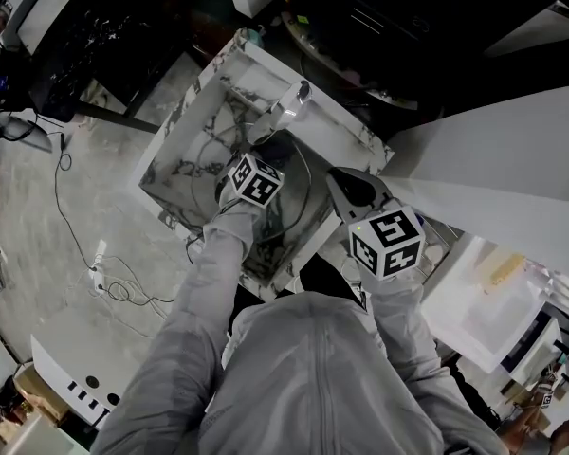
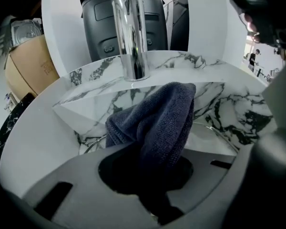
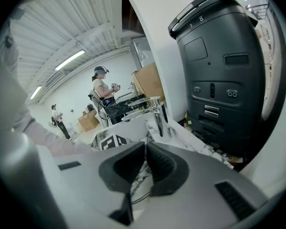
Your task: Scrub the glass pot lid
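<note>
Left tool (image 2: 148, 175) clenched on dark cloth (image 2: 157, 123); right tool (image 3: 145, 168) closed on nothing, above sink (image 1: 171, 150). Glass lid (image 1: 294, 207), apparently unheld, may skid under scrubbing.

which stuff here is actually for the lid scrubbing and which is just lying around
For the job: glass pot lid, dark blue cloth in the left gripper, marble sink, tap.

Just lying about: black machine behind the sink, cardboard box, floor cables.
</note>
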`<action>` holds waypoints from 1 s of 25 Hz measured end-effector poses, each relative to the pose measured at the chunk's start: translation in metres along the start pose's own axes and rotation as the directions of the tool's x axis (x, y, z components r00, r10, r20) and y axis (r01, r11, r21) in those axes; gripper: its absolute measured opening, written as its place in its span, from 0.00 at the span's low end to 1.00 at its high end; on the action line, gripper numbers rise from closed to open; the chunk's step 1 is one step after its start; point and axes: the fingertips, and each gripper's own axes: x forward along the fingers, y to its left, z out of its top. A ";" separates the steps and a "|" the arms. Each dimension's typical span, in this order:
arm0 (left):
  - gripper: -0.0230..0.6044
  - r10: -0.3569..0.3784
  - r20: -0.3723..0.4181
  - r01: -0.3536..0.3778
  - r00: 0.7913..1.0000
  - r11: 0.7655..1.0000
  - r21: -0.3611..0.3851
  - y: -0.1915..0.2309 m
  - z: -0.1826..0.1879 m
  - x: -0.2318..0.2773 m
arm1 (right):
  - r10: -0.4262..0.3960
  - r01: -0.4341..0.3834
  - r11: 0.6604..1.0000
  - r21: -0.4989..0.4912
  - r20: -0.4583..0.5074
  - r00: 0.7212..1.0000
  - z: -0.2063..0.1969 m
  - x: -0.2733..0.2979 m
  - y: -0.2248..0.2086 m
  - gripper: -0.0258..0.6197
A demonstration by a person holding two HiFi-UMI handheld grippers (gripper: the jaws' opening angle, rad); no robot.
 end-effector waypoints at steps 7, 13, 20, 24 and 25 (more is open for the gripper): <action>0.14 -0.097 0.005 0.096 0.995 0.994 0.046 -0.040 0.011 0.004 | -0.001 0.001 1.000 0.003 -0.008 1.000 -0.006 -0.001 0.004 0.09; 0.14 -0.178 -0.006 0.178 0.984 0.980 0.084 -0.076 0.010 0.002 | 0.010 -0.010 1.000 0.001 -0.015 1.000 -0.008 0.000 0.012 0.09; 0.14 -0.315 -0.044 0.318 0.948 0.941 0.119 -0.107 0.000 -0.012 | 0.035 -0.035 0.999 -0.017 -0.008 0.999 -0.001 0.005 0.024 0.09; 0.14 -0.345 -0.064 0.350 0.936 0.929 0.119 -0.113 -0.011 -0.018 | 0.048 -0.048 0.999 -0.027 -0.004 0.999 0.004 0.008 0.027 0.09; 0.14 -0.340 -0.053 0.344 0.939 0.934 0.099 -0.110 -0.010 -0.021 | 0.052 -0.052 0.998 -0.029 -0.004 0.999 0.006 0.008 0.028 0.09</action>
